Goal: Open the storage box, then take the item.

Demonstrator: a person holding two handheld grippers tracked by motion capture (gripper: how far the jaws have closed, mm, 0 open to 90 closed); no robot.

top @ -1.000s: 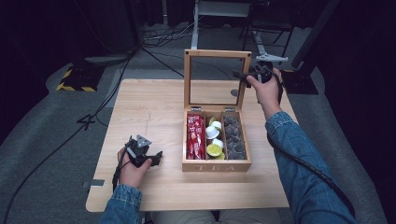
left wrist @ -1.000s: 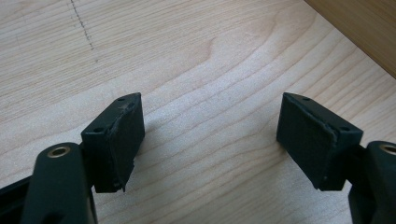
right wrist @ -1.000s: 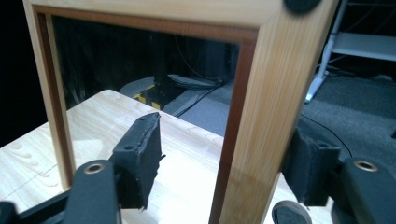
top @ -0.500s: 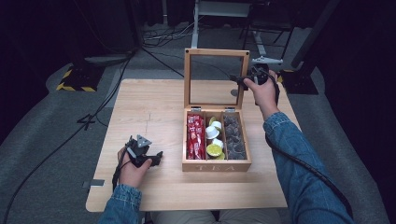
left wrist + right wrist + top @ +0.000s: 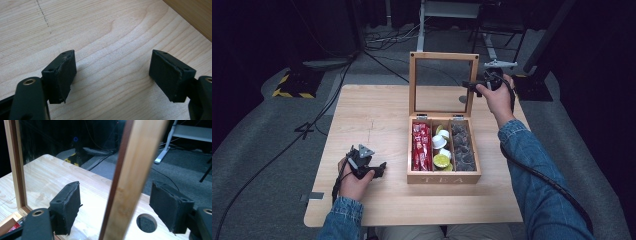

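R gripper (image 5: 469,86) moved left vs 0.5 s ago, jaws spread astride tea box lid (image 5: 442,82) right rail. L gripper (image 5: 379,169) unmoved, spread wide over table (image 5: 362,115).

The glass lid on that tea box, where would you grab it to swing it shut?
Grip the lid by its right frame rail, coming in from the right. It stands upright and the rail is a thin wooden strip; the right gripper already straddles it, jaws open either side.

In your right gripper view the lid (image 5: 130,177) runs off the top and bottom edges, and its frame hides part of the bench (image 5: 50,177) behind. In your high view the dark items (image 5: 462,145) in the box's right compartment are too small to identify.
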